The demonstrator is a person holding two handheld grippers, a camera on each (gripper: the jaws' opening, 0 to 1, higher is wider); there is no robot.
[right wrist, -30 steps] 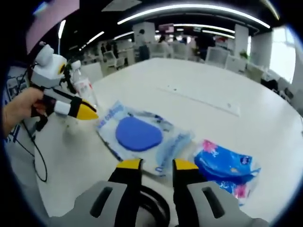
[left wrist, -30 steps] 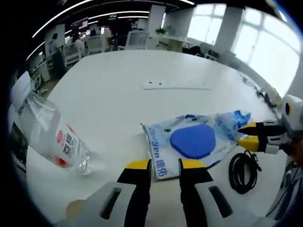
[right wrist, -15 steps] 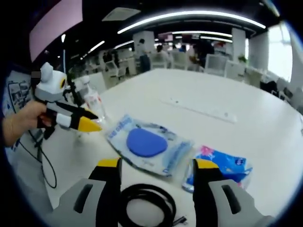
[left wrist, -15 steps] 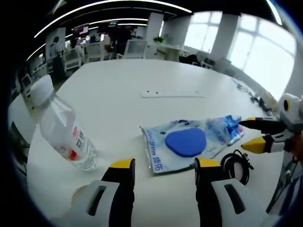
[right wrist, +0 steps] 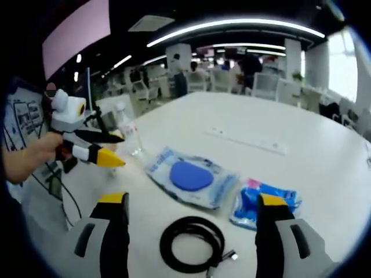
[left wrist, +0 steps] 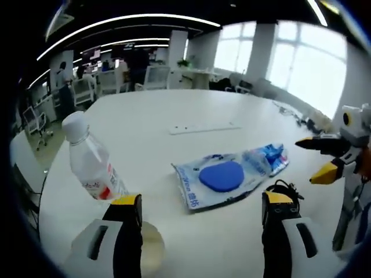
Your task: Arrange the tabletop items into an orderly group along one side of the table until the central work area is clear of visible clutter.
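The far half of the worktop [right wrist: 324,145] lies bare apart from a flat power strip [right wrist: 248,141]. Nearer, a water bottle [left wrist: 93,165], a clear pouch [left wrist: 217,178], a blue packet [right wrist: 264,202] and a coiled cable [right wrist: 193,243] crowd the front edge.

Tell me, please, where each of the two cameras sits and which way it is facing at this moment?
Left gripper view: rides the left claw, open, facing across the white table past the water bottle toward windows.
Right gripper view: rides the right claw, open, above the black cable, facing the office; a hand shows.
Shared: the clear pouch with blue pad, blue tissue pack, and each other's claw.
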